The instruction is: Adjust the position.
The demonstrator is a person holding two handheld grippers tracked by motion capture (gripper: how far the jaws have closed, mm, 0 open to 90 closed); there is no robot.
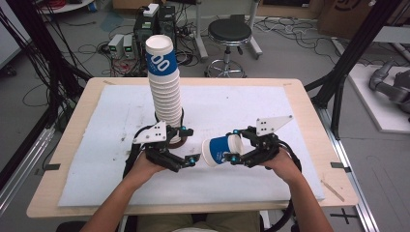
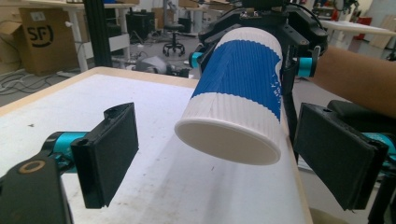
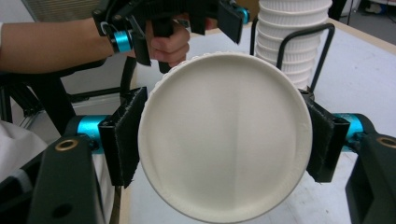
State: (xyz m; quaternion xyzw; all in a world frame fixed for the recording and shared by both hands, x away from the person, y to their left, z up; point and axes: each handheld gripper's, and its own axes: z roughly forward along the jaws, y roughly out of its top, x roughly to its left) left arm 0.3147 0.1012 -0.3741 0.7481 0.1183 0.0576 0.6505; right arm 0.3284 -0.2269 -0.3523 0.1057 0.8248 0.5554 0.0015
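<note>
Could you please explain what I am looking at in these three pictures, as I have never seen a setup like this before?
There is no robot here: a person sits at a table and holds a hand-operated two-jaw gripper in each hand. The high view looks down from above the person; the other two views come from small cameras riding on the grippers, each looking along its own black jaws.

On the white sheet covering the table stands a tall stack of paper cups in a black wire holder.

The right gripper clamps a single blue-and-white paper cup, lying sideways; its own view shows the pads pressed against the cup's sides, with the white bottom facing the camera.

The left gripper is open. Its view shows that cup between its spread jaws, with the pads clear of it.
</note>
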